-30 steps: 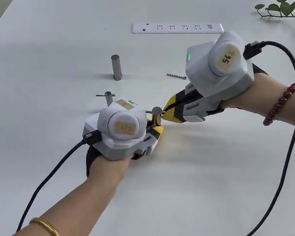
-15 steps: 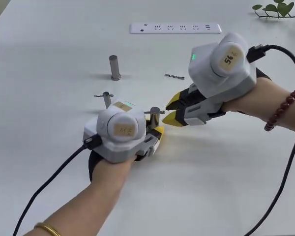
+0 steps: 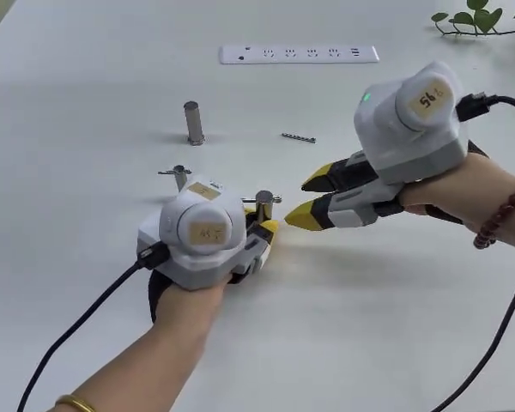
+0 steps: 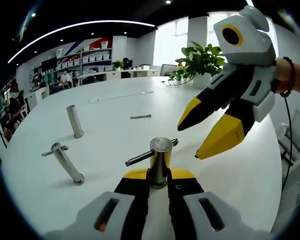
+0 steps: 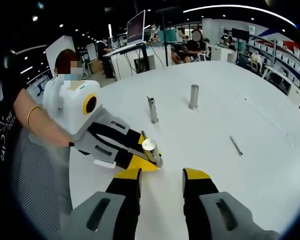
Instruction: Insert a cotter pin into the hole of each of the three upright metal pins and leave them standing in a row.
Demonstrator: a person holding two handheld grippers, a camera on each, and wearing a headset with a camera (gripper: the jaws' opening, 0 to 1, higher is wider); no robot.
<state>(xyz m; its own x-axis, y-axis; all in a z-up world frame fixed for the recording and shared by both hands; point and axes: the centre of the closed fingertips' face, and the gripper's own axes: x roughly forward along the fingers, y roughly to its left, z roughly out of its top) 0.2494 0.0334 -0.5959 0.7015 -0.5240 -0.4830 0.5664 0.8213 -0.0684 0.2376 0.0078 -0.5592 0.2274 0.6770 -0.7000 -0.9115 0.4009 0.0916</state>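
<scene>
My left gripper (image 3: 263, 230) (image 4: 158, 176) is shut on the base of an upright metal pin (image 3: 263, 204) (image 4: 160, 159), and a cotter pin (image 4: 146, 155) passes through the hole near its top. My right gripper (image 3: 305, 200) (image 5: 162, 179) stands open just right of that pin, not touching it, with nothing between its jaws. A second metal pin (image 3: 181, 176) (image 4: 68, 163) with a cotter pin through it stands to the left. Farther back stands a bare metal pin (image 3: 192, 123) (image 5: 193, 96). A loose cotter pin (image 3: 298, 137) (image 4: 140, 116) lies flat on the table.
A white power strip (image 3: 299, 55) lies along the far side of the white table (image 3: 369, 292). A green plant (image 3: 476, 17) sits at the far right corner. Cables trail from both grippers toward the near edge.
My right gripper has opened and drawn back to the right, leaving the cotter pin in the held metal pin. The left gripper keeps its hold on the pin.
</scene>
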